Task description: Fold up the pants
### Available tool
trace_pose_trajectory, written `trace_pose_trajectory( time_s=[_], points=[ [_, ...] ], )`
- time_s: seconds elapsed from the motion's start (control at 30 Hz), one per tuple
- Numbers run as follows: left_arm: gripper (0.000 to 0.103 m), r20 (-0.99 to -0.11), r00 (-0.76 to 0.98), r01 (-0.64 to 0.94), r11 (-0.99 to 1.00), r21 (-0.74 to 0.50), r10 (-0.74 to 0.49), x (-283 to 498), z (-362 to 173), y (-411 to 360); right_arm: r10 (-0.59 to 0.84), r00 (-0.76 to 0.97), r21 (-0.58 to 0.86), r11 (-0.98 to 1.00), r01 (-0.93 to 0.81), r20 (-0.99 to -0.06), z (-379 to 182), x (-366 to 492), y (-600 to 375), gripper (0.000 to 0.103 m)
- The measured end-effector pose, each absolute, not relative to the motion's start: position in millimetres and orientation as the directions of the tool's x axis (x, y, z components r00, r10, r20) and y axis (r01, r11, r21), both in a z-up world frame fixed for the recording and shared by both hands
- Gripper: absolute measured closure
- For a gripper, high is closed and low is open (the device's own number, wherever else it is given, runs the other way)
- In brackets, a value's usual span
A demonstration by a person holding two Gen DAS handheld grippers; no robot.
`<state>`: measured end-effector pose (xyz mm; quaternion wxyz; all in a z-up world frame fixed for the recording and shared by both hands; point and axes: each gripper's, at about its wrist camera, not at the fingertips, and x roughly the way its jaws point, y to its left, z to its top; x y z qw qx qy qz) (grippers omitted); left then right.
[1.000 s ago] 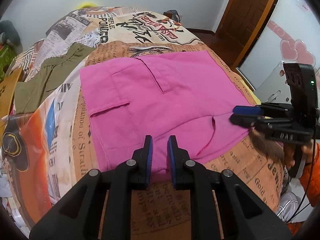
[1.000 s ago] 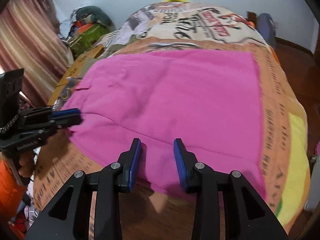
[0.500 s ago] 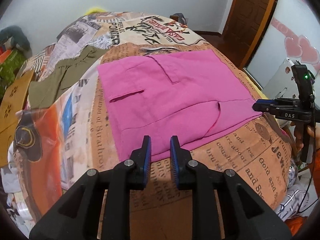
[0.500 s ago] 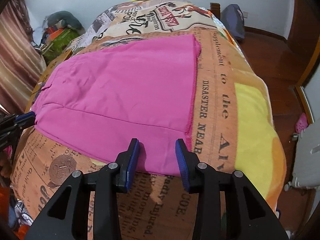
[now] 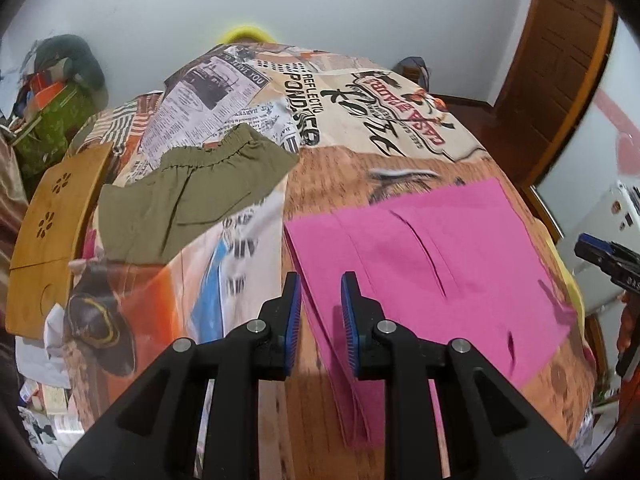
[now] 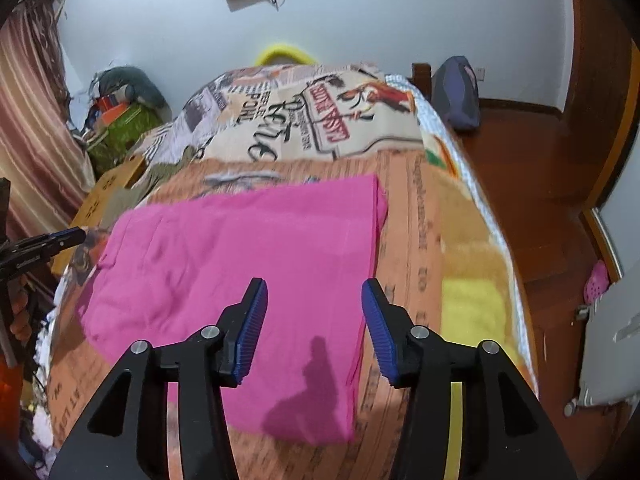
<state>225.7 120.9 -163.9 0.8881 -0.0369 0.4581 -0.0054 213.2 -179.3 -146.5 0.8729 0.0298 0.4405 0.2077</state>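
Observation:
Pink pants (image 5: pixel 432 264) lie folded flat on the bed, also in the right wrist view (image 6: pixel 248 272). My left gripper (image 5: pixel 320 320) is open and empty, above the pants' near left corner. My right gripper (image 6: pixel 314 328) is wide open and empty, above the pants' near right corner. The right gripper's tip shows at the right edge of the left wrist view (image 5: pixel 604 252). The left gripper's tip shows at the left edge of the right wrist view (image 6: pixel 52 242).
Olive green shorts (image 5: pixel 188 196) lie on the newspaper-print bedspread (image 5: pixel 360 112) to the far left. A wooden board (image 5: pixel 48 236) leans at the bed's left side. Clutter (image 6: pixel 120 120) sits by the wall. A wooden door (image 5: pixel 560 60) and floor (image 6: pixel 540 184) are to the right.
Both grippers have pulled up and back from the pants. The right gripper has opened wider. The left gripper has swung left, bringing the olive shorts more into view.

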Motion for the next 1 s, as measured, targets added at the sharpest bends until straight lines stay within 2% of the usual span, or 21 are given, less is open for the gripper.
trace_pose_trajectory(
  time_s=[0.33,0.47,0.73,0.8,0.83,0.87,0.9,0.93,1.0],
  points=[
    [0.082,-0.864,0.494,-0.057,0.987,-0.148,-0.101,289,-203,137,0.331,0.527,0.177,0.930,-0.321,-0.783,-172,271,-173,0.057],
    [0.064,-0.872,0.480,-0.072,0.986,-0.150,-0.097,298,-215,139,0.328,0.512,0.187,0.933,-0.308,-0.794,-185,294,-172,0.057],
    [0.063,-0.875,0.454,-0.083,0.970,-0.227,-0.166,306,-229,145,0.325,0.489,0.185,0.931,-0.314,-0.809,-204,328,-163,0.057],
    [0.069,-0.873,0.458,-0.083,0.970,-0.230,-0.168,306,-229,144,0.333,0.492,0.187,0.928,-0.322,-0.804,-206,333,-161,0.057],
    [0.080,-0.871,0.465,-0.084,0.972,-0.220,-0.157,307,-228,143,0.334,0.492,0.185,0.927,-0.326,-0.804,-208,336,-159,0.058],
    [0.089,-0.872,0.469,-0.080,0.976,-0.204,-0.144,307,-227,141,0.327,0.493,0.181,0.930,-0.321,-0.806,-211,340,-158,0.068],
    [0.092,-0.869,0.477,-0.074,0.979,-0.191,-0.133,307,-225,139,0.324,0.486,0.179,0.930,-0.321,-0.812,-214,343,-156,0.076],
    [0.095,-0.865,0.484,-0.071,0.980,-0.186,-0.129,307,-223,138,0.322,0.475,0.176,0.929,-0.326,-0.819,-217,345,-154,0.089],
    [0.098,-0.858,0.500,-0.064,0.983,-0.169,-0.116,306,-219,135,0.294,0.477,0.139,0.933,-0.333,-0.828,-222,346,-149,0.092]
  ],
)
